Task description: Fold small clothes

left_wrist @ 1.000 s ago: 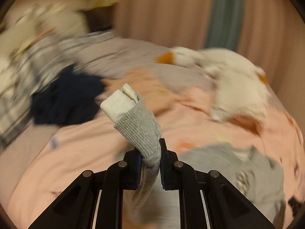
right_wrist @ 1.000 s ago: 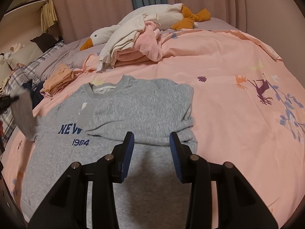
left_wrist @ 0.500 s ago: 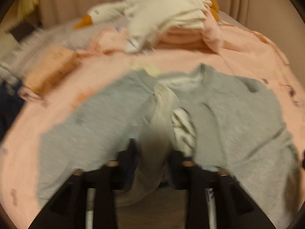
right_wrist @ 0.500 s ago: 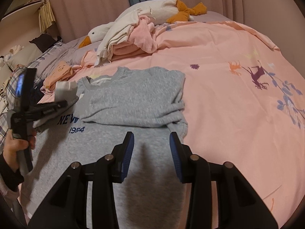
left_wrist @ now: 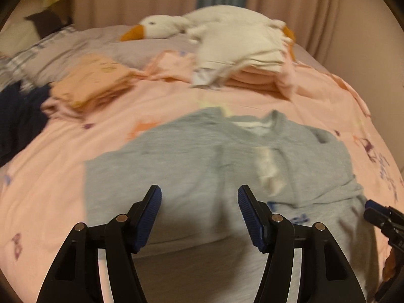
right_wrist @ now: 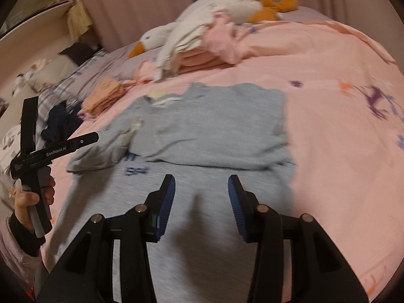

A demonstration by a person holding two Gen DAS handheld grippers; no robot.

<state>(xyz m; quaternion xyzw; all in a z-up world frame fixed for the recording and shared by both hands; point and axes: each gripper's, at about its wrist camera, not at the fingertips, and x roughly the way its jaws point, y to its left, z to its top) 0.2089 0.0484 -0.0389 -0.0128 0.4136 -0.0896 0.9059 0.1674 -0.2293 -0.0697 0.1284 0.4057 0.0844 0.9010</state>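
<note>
Pink curtains (left_wrist: 290,7) hang behind the bed, and a pink printed duvet (right_wrist: 328,80) covers the surface you are working over. Your grey sweatshirt (right_wrist: 214,116) lies flat on that duvet, neckline toward the curtains; 1 sleeve (left_wrist: 265,166) with a pale cuff is folded across the chest, and the other side is also folded inward over the body, partly covering blue lettering (right_wrist: 133,169). Your left gripper (left_wrist: 199,202) hovers over the near part of the sweatshirt; its jaws have just been opening, they now stand apart, and nothing sits between the blue pads (left_wrist: 151,212). Your right gripper (right_wrist: 200,197) hangs over the lower hem area, jaws also just widened a little, apart, with only grey fabric seen below the gap and no cloth pinched. From the right wrist view, your left hand (right_wrist: 27,202) grips the handle of the left tool at the frame's left edge, sleeve dark at the cuff. A white goose plush (left_wrist: 202,25) lies at the far side, with a stack of folded cream and pink clothes (left_wrist: 252,60) resting against it. A folded orange garment (left_wrist: 93,80) sits left of that stack, and a dark navy item (left_wrist: 17,116) lies beside it. Both views are motion-blurred, so fine print is unreadable.
</note>
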